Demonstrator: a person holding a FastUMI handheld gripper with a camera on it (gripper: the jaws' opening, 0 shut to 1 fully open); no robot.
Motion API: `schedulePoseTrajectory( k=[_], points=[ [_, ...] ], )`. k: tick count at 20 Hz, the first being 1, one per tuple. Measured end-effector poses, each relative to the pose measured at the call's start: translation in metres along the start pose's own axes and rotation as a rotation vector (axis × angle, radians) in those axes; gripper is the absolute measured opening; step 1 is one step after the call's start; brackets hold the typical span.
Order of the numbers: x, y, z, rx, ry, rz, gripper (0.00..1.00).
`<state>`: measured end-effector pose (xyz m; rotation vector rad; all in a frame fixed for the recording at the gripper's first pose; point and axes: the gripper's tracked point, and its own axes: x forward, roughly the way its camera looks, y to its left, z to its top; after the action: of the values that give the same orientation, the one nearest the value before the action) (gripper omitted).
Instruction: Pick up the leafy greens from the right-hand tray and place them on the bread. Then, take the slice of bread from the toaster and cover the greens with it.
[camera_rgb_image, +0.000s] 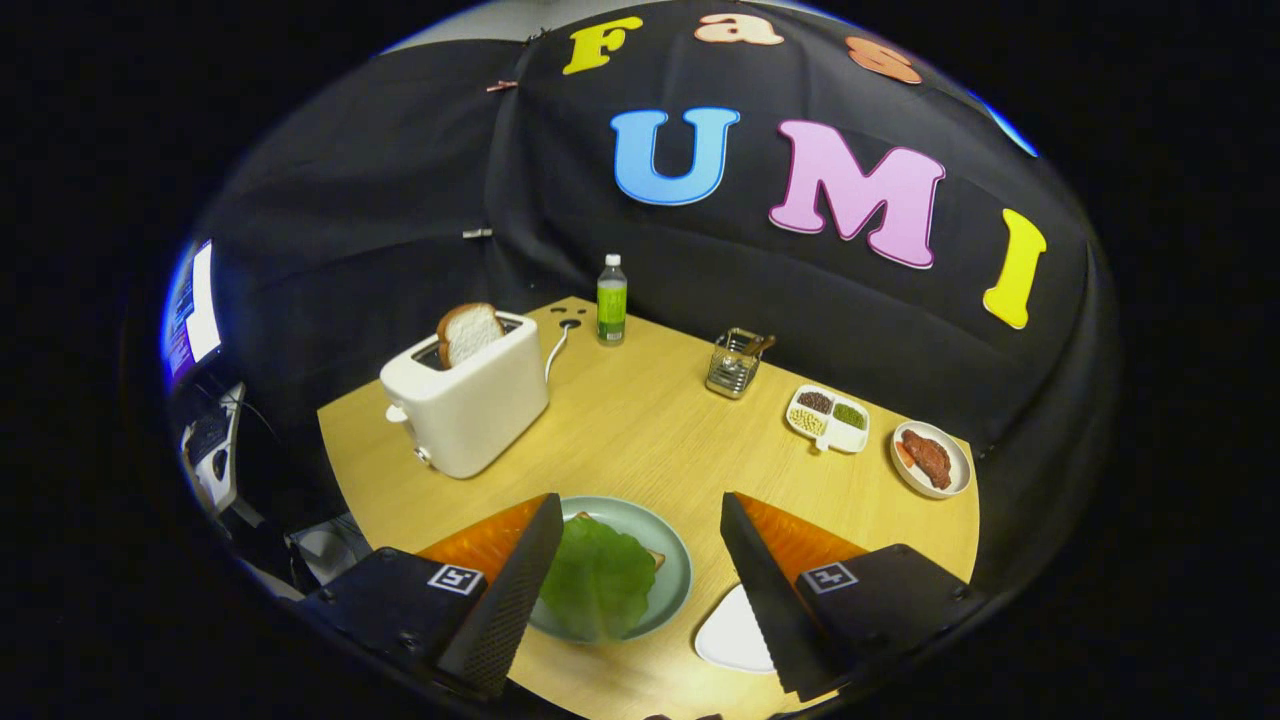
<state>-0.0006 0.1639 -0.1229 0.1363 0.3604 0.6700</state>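
Fingers of hand-held gripper spread wide (nothing held) above leafy greens.

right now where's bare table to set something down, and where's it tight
Bare wood runs down the middle of the table, between the toaster and the metal rack. It is tight between the open gripper fingers, where the green plate holds the leafy greens.

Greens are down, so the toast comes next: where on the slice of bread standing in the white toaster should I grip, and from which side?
Grip the slice of white bread by its rounded top, which stands above the white toaster; the rest sits in the slot. Come from above, one finger on each flat face. The gripper is open, holding nothing, with the green leaf on the plate between its fingers.
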Motion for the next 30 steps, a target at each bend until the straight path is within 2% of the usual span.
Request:
schedulePoseTrajectory(
  k=[4, 7, 10, 17, 23, 26, 27, 30],
  points=[
    [0.008, 0.043, 0.058, 0.000, -0.074, 0.102, 0.99],
    [0.038, 0.088, 0.093, 0.029, -0.075, 0.173, 0.98],
    [0.076, 0.125, 0.111, 0.078, -0.042, 0.196, 0.98],
    [0.162, 0.196, 0.123, 0.184, 0.033, 0.214, 0.99],
    [0.227, 0.227, 0.107, 0.325, 0.113, 0.196, 0.96],
    [0.250, 0.212, 0.094, 0.328, 0.151, 0.103, 0.85],
    [0.252, 0.205, 0.092, 0.332, 0.154, 0.067, 0.75],
    [0.254, 0.190, 0.089, 0.348, 0.164, -0.007, 0.33]
  ],
)
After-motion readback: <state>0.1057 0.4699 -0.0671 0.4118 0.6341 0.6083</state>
